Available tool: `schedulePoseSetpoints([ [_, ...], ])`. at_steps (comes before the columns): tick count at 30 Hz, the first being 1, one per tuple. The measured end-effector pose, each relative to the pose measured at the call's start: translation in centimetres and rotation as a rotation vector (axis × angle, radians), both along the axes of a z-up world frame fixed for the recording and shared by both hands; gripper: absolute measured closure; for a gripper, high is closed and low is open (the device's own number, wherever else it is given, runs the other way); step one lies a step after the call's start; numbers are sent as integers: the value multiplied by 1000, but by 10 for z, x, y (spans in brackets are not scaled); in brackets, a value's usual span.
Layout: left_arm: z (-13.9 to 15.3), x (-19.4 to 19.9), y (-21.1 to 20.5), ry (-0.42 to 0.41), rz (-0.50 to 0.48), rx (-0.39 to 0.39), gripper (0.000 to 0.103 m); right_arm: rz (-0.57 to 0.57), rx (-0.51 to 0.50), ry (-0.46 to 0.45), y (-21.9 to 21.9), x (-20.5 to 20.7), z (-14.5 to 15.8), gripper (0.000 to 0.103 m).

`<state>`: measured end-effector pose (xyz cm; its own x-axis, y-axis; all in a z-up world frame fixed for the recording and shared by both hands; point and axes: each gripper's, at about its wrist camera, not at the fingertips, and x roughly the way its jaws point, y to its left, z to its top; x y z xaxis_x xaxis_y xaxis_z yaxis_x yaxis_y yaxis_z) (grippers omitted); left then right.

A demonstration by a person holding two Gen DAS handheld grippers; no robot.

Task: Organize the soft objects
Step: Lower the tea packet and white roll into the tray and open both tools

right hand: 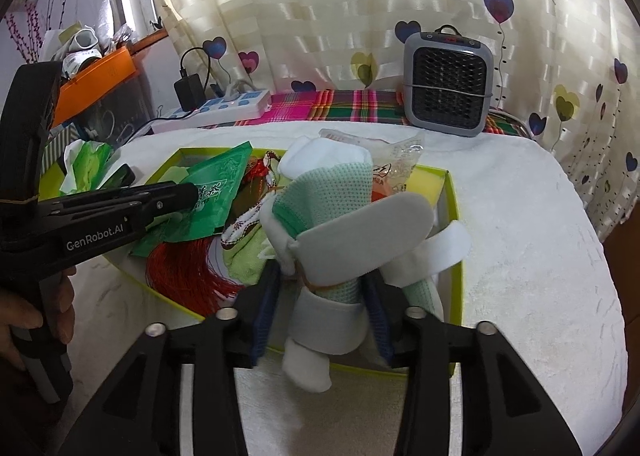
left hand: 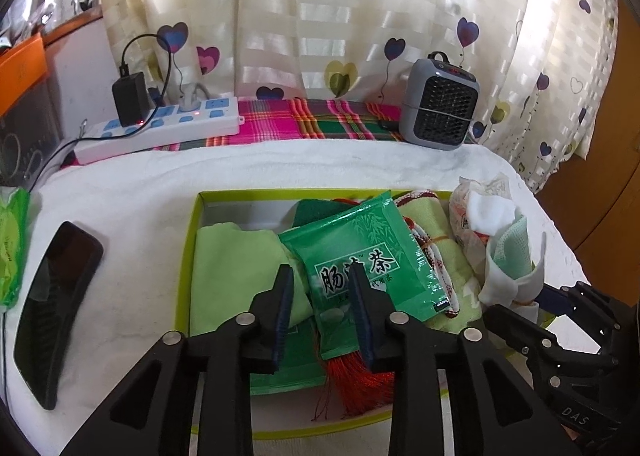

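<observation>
Presently both grippers are releasing into the box [left hand: 188, 256] at the tabletop's near edge, left gripper [left hand: 322, 284] half-open astride the green tea packet [left hand: 360, 252], right gripper [right hand: 320, 296] loose around the brace [right hand: 344, 240]; lift out straight.

A white towel [left hand: 132, 183] is covering the desk, with a plaid cloth [left hand: 320, 117] showing at the back. Lying on them are a yellow-green box [left hand: 185, 256], a dark phone [left hand: 56, 308], a white power strip [left hand: 160, 131], a grey heater [left hand: 440, 103] and what may be a green tissue pack [left hand: 10, 248].
</observation>
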<state>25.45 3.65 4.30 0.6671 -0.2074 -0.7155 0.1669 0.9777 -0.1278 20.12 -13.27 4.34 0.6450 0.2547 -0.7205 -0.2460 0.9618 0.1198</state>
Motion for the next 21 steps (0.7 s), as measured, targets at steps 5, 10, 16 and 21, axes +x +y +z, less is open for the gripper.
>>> schedulePoseSetpoints([
  [5,1,-5,-2,-4,1,7,69,2,1,-8,1,-4,2,54],
  [10,4,-12,-1,-10,12,8,63,-10,1,-25,-1,-10,5,44],
  [16,10,-25,-4,-27,10,14,54,-19,17,-46,-4,-17,10,42],
  [21,14,-40,-9,-37,5,21,53,-29,11,-61,-3,-26,12,38],
])
